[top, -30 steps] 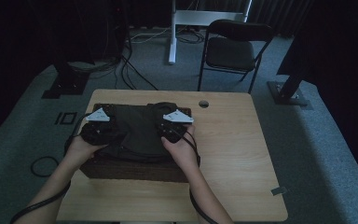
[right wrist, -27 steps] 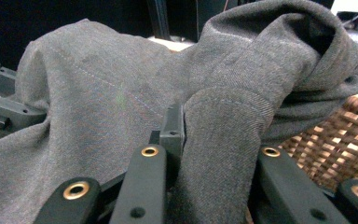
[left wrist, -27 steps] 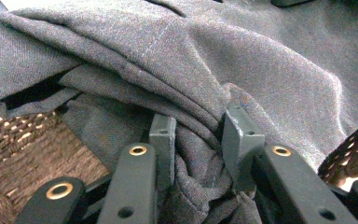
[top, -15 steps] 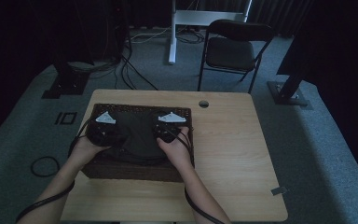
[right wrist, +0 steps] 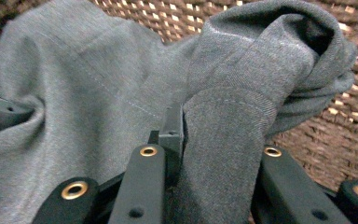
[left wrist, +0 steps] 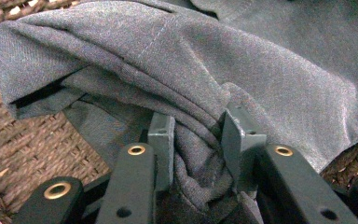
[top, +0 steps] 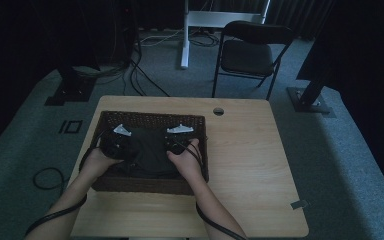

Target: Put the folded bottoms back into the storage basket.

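**Both jaws clamped on grey cloth, down in wicker basket**

Jaws of left gripper (left wrist: 196,140) pinched on a bunched fold of grey garment (left wrist: 242,65); jaws of right gripper (right wrist: 214,135) likewise closed on a thick folded wad of it, far jaw buried under fabric.

Largest first: wooden table (top: 250,165), seen whole from high view, with round hole near far edge; folding chair (top: 252,50) beyond it on carpet. On table's left half, brown woven basket (top: 152,120). Inside basket, dark garment (top: 147,150) heaped between both hands, left gripper (top: 114,145) and right gripper (top: 178,142) pressed into it.

High view: cloth reads as dark lump, grip hidden. Gripper views: stitching, seams, layered folds, basket weave (left wrist: 23,154) directly beneath cloth, wicker wall (right wrist: 168,14) just behind.
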Action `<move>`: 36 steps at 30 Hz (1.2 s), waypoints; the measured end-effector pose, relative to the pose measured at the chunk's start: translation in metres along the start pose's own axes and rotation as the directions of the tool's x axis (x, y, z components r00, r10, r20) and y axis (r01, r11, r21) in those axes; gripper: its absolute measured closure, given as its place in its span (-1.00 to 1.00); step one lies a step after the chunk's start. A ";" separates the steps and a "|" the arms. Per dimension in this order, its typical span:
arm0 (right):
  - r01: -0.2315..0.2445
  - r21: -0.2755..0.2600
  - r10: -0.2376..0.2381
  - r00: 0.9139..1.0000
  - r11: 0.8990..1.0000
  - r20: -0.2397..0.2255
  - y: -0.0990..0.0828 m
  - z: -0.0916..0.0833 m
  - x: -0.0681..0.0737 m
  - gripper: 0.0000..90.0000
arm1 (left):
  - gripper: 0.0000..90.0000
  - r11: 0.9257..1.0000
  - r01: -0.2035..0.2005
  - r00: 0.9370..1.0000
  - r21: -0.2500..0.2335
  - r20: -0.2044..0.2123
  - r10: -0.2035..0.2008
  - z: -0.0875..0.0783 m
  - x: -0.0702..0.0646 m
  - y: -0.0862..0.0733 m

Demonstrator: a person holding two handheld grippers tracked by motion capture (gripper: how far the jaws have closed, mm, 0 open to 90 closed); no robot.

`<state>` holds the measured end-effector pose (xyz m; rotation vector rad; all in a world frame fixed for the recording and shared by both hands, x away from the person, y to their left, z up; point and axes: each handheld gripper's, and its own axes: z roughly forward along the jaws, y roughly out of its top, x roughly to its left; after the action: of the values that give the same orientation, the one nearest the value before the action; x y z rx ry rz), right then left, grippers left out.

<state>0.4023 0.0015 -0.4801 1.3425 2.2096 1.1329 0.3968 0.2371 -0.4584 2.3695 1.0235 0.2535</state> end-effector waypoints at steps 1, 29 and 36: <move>0.002 0.009 -0.002 1.000 1.000 0.004 -0.001 0.001 0.000 0.63 | 0.50 1.000 -0.009 1.000 0.006 -0.003 0.009 0.001 -0.001 0.000; 0.074 -0.051 -0.070 0.995 0.996 0.071 0.011 -0.010 -0.002 -0.57 | -0.21 0.987 0.065 0.998 -0.147 0.029 -0.061 -0.022 -0.006 0.006; 0.081 -0.083 -0.078 0.996 0.993 0.043 0.017 -0.019 0.001 -0.61 | -0.21 0.977 0.077 0.996 -0.201 0.065 -0.065 -0.031 -0.011 0.007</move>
<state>0.4007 -0.0025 -0.4548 1.2210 2.1419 1.1471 0.3821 0.2381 -0.4281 2.1403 1.0023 0.2489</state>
